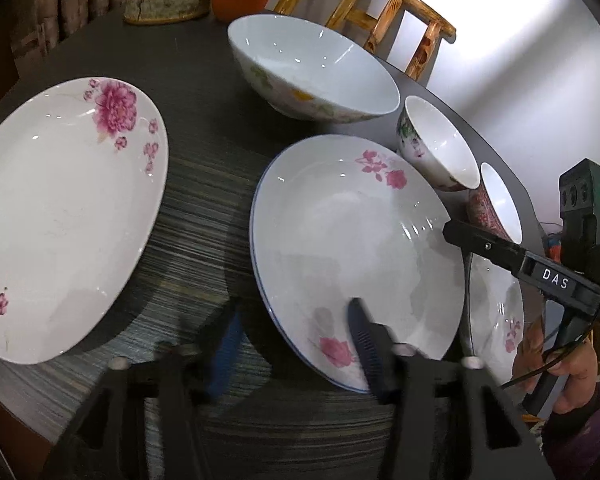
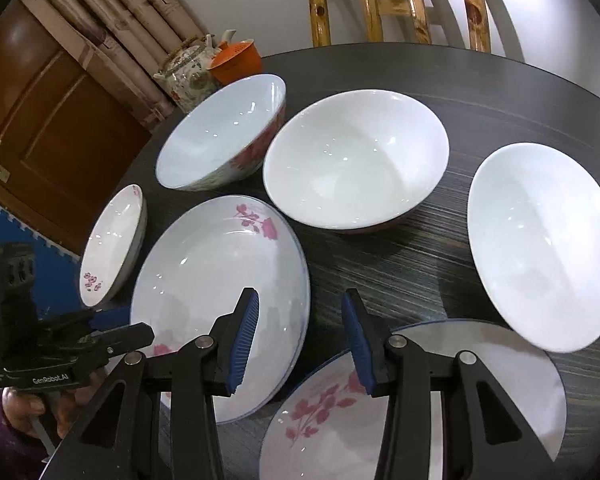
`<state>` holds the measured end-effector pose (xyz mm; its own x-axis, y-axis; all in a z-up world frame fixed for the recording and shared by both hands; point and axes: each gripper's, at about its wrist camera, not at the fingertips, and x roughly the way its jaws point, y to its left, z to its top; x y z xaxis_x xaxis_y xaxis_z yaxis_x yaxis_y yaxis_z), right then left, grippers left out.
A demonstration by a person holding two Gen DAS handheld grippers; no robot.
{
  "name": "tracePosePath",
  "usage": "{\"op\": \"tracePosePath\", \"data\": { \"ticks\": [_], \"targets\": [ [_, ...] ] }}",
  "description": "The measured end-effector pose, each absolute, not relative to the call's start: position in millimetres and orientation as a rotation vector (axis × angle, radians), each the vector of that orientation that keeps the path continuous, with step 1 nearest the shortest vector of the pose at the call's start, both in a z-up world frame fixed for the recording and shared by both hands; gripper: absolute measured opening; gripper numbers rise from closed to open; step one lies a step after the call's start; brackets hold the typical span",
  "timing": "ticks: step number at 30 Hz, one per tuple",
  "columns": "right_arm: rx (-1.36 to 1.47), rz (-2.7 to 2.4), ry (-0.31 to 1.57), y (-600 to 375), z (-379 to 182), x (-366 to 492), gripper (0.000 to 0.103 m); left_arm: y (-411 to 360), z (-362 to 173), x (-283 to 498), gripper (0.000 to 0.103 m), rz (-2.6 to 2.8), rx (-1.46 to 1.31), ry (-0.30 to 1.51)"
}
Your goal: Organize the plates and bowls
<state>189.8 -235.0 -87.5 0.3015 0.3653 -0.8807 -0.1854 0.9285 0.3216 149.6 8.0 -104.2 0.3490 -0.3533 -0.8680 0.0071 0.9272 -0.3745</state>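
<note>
A white plate with pink roses and a blue rim (image 1: 352, 240) (image 2: 220, 280) lies on the dark table. My left gripper (image 1: 296, 340) straddles its near rim, one blue pad outside on the table and the other over the plate, with a gap showing, so it is open. My right gripper (image 2: 300, 340) is open over the plate's right rim, one pad above that plate and the other above a second rose plate (image 2: 480, 380). A finger (image 1: 484, 246) of the right gripper shows at the plate's far side in the left wrist view.
A large oval plate with magenta flowers (image 1: 60, 220) lies to the left. Several white bowls (image 2: 220, 136) (image 2: 356, 160) (image 2: 540, 240) stand behind and right of the plates. A floral teapot (image 2: 188, 72), an orange lidded cup (image 2: 236, 60) and a wooden chair (image 2: 396, 4) are at the back.
</note>
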Motion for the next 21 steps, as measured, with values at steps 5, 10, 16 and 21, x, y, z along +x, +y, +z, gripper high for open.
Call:
{"op": "tracePosePath", "data": {
  "ticks": [5,10,16,21],
  "targets": [
    [0.169,0.376,1.243,-234,-95,194,0.021,4,-104,153,0.018,-0.241,-0.29,1.197],
    [0.153,0.372,1.276,-226,-103,196,0.01,6,-105,154,0.017,-0.227,-0.299,1.193],
    [0.181,0.368,1.258,-227,-95,186,0.009,13,-90,140,0.016,-0.22,-0.313,1.152],
    [0.235,0.395,1.229,-222,-76,173,0.009,29,-64,123,0.016,-0.203,-0.301,1.091]
  ]
}}
